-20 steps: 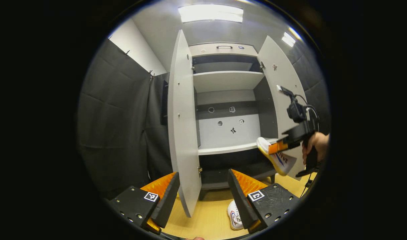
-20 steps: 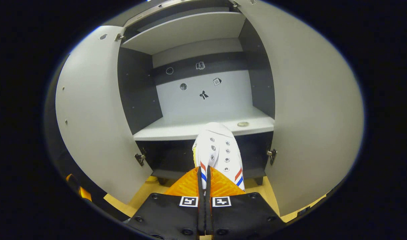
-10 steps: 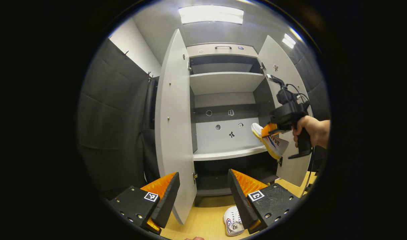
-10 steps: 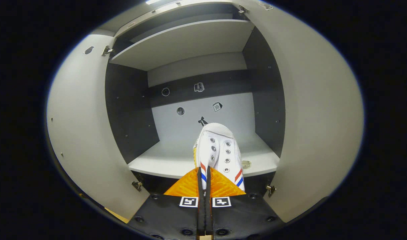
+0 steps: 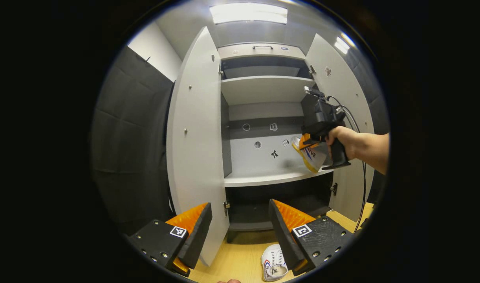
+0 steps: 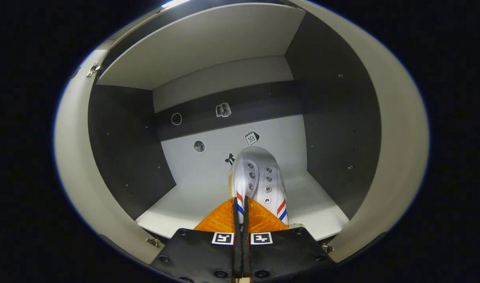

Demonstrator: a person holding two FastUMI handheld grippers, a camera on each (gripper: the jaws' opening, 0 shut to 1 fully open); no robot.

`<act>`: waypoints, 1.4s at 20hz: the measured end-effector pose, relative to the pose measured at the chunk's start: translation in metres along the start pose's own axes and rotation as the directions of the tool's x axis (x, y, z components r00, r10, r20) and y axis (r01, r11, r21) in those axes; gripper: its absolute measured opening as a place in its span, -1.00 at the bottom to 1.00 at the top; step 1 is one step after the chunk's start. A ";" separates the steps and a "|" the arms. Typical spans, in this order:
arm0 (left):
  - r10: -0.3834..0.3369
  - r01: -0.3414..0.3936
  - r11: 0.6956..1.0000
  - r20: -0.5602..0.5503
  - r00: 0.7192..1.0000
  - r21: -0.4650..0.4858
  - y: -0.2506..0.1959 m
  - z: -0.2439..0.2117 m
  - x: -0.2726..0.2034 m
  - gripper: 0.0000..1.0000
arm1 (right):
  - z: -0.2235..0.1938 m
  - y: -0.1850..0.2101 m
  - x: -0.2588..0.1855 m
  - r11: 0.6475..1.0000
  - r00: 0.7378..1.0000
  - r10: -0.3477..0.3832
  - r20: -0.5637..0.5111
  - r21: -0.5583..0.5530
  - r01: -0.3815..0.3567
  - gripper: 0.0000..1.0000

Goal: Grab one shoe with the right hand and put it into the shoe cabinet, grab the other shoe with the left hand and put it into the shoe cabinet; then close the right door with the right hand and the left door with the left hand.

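A white canvas lace-up shoe with red and blue side stripes hangs toe-first over the smooth grey middle shelf of the tall grey shoe cabinet with a dark interior, pinched at its heel collar between the closed ribbed fingers of the right gripper. In the left gripper view that shoe sits at three o'clock, tilted, a hand around the gripper's handle. The second white shoe lies on the pale wood floor at six o'clock. The left gripper hovers with its fingers spread apart, gripping nothing. Both flat matte doors stand open.
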State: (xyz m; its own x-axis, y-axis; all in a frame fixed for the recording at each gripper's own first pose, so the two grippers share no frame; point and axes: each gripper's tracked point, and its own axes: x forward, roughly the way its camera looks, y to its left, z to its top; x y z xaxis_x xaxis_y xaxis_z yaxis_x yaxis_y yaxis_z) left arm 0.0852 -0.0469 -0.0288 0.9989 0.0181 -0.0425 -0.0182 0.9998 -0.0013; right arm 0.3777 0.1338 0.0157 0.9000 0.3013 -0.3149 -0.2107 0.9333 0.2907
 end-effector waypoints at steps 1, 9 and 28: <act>0.005 -0.005 1.000 -0.004 1.000 0.001 0.000 0.000 0.002 0.57 | -0.001 0.000 0.008 1.000 1.000 -0.003 -0.003 0.000 0.003 -0.97; 0.036 -0.036 0.999 -0.048 0.998 -0.001 0.005 -0.013 0.010 0.57 | -0.017 -0.006 0.057 0.998 0.996 -0.058 -0.063 -0.004 0.057 -0.97; -0.174 0.174 0.984 -0.257 0.951 -0.026 -0.027 -0.086 0.059 0.57 | -0.006 -0.005 -0.084 0.964 0.974 0.051 0.219 -0.267 0.009 1.00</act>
State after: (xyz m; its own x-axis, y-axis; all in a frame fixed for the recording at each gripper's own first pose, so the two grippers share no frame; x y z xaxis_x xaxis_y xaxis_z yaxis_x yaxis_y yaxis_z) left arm 0.1414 -0.0733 -0.1172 0.9419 -0.1576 -0.2965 0.1544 0.9874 -0.0343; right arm 0.3015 0.1046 0.0354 0.9496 0.2989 -0.0942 -0.2969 0.9543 0.0356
